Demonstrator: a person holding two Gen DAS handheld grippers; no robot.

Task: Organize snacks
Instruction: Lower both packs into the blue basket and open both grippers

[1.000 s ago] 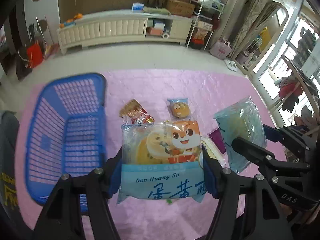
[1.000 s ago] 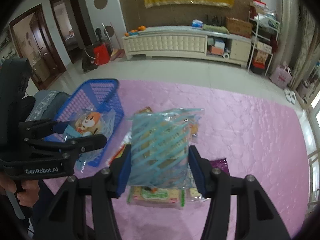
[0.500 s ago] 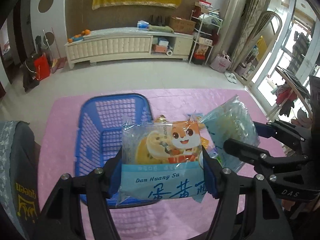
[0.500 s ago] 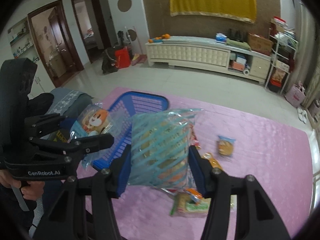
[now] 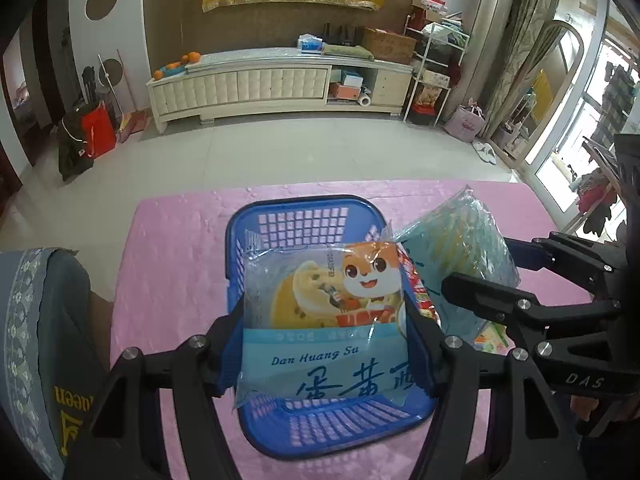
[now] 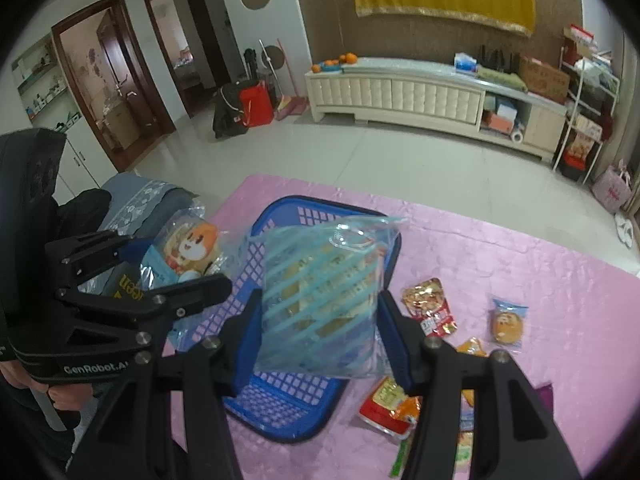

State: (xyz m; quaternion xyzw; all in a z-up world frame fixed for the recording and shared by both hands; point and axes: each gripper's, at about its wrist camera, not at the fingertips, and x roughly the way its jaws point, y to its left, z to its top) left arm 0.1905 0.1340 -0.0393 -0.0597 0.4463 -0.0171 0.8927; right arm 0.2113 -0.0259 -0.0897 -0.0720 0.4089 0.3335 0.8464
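Observation:
My left gripper [image 5: 324, 344] is shut on a fox-print pastry bag [image 5: 324, 312] and holds it above the blue basket [image 5: 304, 216]. My right gripper [image 6: 320, 336] is shut on a teal striped snack bag [image 6: 320, 292], held over the basket's right side [image 6: 288, 416]. The striped bag also shows in the left wrist view [image 5: 460, 260], and the fox bag in the right wrist view [image 6: 188, 252]. Each gripper appears in the other's view.
The basket sits on a pink quilted table cover [image 6: 520, 264]. Loose snacks lie right of the basket: a red-gold packet [image 6: 428, 308], a small round pastry [image 6: 508, 320], an orange-red packet [image 6: 392, 404]. A grey cloth [image 5: 24, 320] lies at the left.
Both grippers have swung left with their bags. The basket has come from the far left to directly under the fox bag, and the striped bag is now over the basket's right edge.

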